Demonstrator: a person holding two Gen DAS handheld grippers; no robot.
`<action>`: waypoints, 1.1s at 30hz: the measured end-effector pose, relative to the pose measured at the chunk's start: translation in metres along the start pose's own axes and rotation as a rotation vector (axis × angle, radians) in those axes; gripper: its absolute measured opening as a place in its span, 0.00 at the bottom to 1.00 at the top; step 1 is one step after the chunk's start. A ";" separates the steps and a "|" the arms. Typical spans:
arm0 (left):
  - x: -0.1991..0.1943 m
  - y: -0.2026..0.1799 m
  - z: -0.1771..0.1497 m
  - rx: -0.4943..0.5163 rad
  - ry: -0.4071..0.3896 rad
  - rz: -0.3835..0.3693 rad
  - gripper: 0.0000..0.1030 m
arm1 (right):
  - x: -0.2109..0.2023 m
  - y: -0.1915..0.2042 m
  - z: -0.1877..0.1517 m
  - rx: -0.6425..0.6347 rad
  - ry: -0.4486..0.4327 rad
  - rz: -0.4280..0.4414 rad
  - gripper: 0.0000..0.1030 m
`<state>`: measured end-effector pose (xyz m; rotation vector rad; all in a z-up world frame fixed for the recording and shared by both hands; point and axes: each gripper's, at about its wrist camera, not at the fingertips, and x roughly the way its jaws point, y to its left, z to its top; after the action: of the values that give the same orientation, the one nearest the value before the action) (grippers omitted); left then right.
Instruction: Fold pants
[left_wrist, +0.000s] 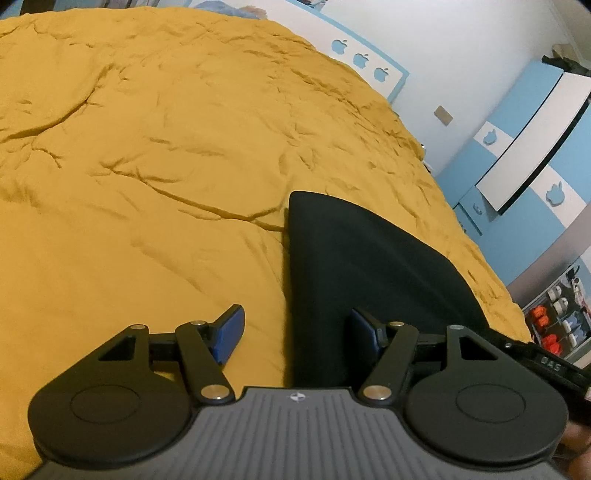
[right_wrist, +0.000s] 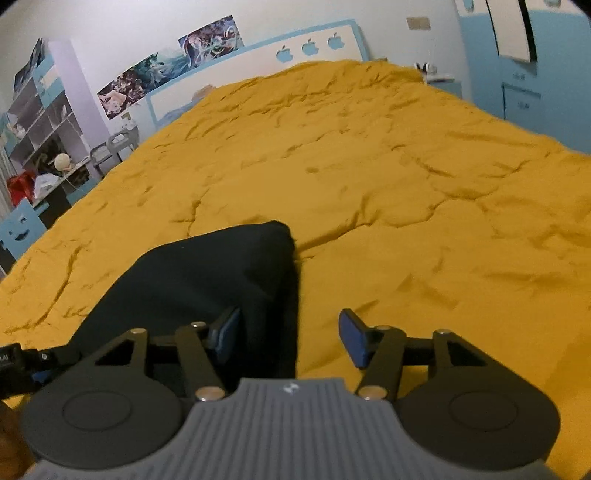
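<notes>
Lying folded on a mustard bedspread, the black pants sit between two open grippers.

Near edges of the pants are cut off behind both tool bodies, so how far the cloth runs toward the person cannot be told; in the right wrist view the dark fabric is blurred and its folds are hard to read. The left gripper stands wide — one blue pad over the bedspread at 9 o'clock, the other over the pants' edge at 3 o'clock, neither pressing. The right gripper is parted too, gripping nothing, its 9 o'clock pad over black cloth. Beyond, a white-and-blue headboard with apple cut-outs sits at 12 o'clock, cluttered shelves at 10 — the quilt is puckered, matte and soft.
</notes>
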<state>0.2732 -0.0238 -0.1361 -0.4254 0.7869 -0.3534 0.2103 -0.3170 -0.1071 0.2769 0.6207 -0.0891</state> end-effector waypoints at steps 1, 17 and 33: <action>0.001 0.000 0.000 -0.001 0.002 0.000 0.74 | -0.007 0.007 0.000 -0.039 -0.034 -0.014 0.45; 0.002 0.000 0.001 0.003 0.021 -0.007 0.74 | -0.028 0.028 -0.031 -0.253 0.086 0.016 0.12; 0.009 0.003 0.002 0.003 0.038 -0.014 0.75 | 0.081 -0.023 0.074 0.286 0.210 0.165 0.35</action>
<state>0.2808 -0.0250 -0.1417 -0.4224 0.8208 -0.3770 0.3136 -0.3599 -0.1025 0.6184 0.7918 0.0108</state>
